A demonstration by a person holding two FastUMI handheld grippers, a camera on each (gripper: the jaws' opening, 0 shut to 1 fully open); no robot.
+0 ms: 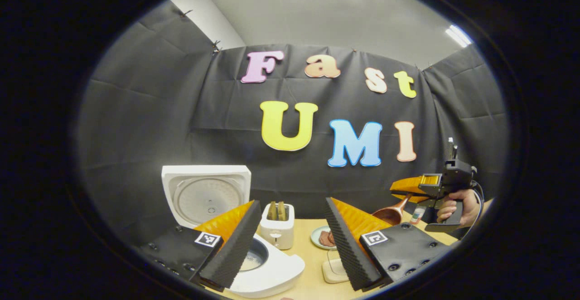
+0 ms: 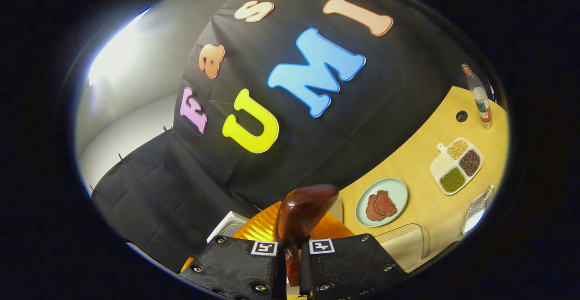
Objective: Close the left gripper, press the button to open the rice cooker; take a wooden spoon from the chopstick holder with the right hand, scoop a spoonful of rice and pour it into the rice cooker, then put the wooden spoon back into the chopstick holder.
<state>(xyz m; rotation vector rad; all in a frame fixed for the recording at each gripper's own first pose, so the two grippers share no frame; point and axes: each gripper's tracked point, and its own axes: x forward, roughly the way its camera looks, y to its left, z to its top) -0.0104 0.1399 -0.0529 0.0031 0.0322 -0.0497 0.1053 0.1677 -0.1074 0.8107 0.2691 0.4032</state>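
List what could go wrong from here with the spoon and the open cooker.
1. The right tongs pinch the wooden spoon low on its handle, so it may twist or slip, spilling any rice.
2. The rice cooker sits below the open left tongs; a crossing spoon may clip them.
3. The raised lid might get bumped shut.

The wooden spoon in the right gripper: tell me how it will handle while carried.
The wooden spoon looks rigid, so it probably won't flex. Its glossy surface suggests it may slip or pivot between the closed jaws of the right gripper. The bowl sits well beyond the grip, so it could droop if loaded.
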